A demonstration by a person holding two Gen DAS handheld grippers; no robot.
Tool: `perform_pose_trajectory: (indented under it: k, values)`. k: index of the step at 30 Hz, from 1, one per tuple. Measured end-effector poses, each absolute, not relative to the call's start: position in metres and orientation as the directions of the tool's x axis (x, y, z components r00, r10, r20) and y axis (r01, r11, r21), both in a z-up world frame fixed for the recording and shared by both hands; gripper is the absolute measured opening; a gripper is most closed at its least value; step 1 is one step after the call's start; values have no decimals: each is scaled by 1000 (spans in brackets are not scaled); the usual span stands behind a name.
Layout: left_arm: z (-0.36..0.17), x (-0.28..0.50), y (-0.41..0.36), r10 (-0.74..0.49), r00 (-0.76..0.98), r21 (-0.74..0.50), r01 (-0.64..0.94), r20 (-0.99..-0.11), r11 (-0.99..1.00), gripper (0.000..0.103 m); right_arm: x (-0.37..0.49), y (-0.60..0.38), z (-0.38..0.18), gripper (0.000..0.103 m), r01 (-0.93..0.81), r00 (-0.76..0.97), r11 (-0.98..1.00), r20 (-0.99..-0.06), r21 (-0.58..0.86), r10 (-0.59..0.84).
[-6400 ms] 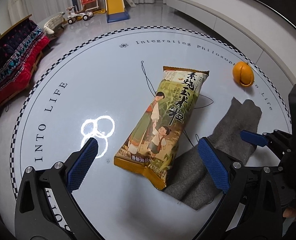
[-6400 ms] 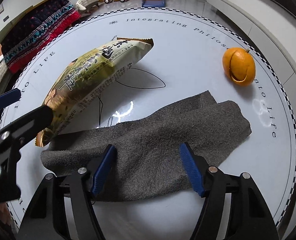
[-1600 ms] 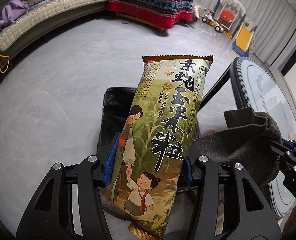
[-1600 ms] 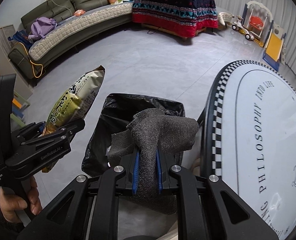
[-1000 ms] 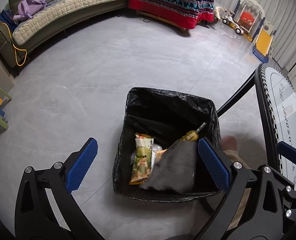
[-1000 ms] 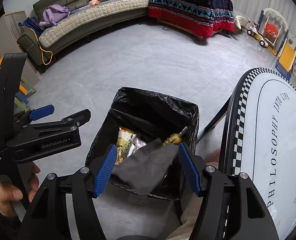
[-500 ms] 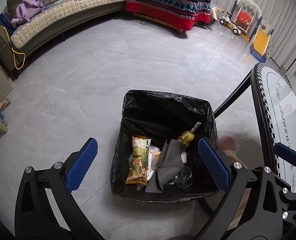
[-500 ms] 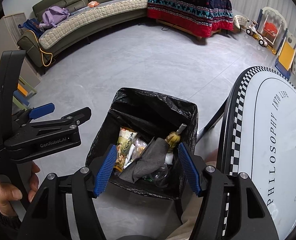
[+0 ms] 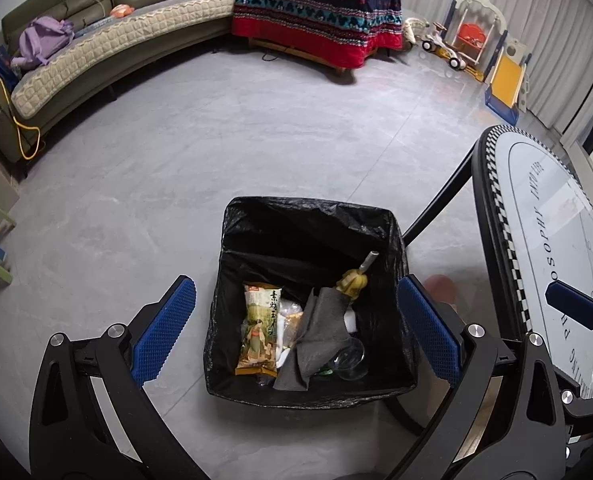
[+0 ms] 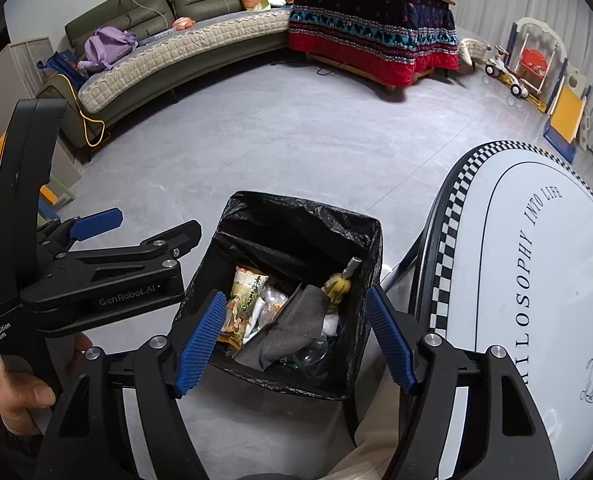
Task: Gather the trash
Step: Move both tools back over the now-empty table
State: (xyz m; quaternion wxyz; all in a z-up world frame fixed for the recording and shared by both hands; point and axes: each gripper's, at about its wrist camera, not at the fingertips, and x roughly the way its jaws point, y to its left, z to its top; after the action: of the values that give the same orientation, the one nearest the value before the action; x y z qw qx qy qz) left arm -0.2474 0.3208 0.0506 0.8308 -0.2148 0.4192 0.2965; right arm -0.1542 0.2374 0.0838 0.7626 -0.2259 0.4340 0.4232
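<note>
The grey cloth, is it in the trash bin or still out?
In. The grey cloth lies crumpled inside the black-lined bin, beside the snack packet.

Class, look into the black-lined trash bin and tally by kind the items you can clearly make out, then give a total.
Printed green-and-yellow snack packet: 1
Dark grey cloth: 1
Yellow banana peel: 1
Clear plastic cup: 1
Grey tube: 1
Total: 5; smaller white and clear scraps beneath are too jumbled to count.

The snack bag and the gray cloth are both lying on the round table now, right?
No. The snack bag and gray cloth lie inside the black-lined trash bin, not on the round table; the left wrist view shows it.
</note>
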Motion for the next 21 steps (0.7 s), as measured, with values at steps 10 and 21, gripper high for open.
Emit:
perform_pose_trajectory:
  k: [10, 21]
  values:
    - [71, -225, 298, 310, 505, -103, -635, -805, 766, 98, -134, 211, 99, 74, -819, 300, 574, -839, 17, 453]
    - [86, -176, 261, 254, 548, -111, -546, -797, 830, 98, -93, 160, 110, 75, -746, 354, 664, -824, 37, 443]
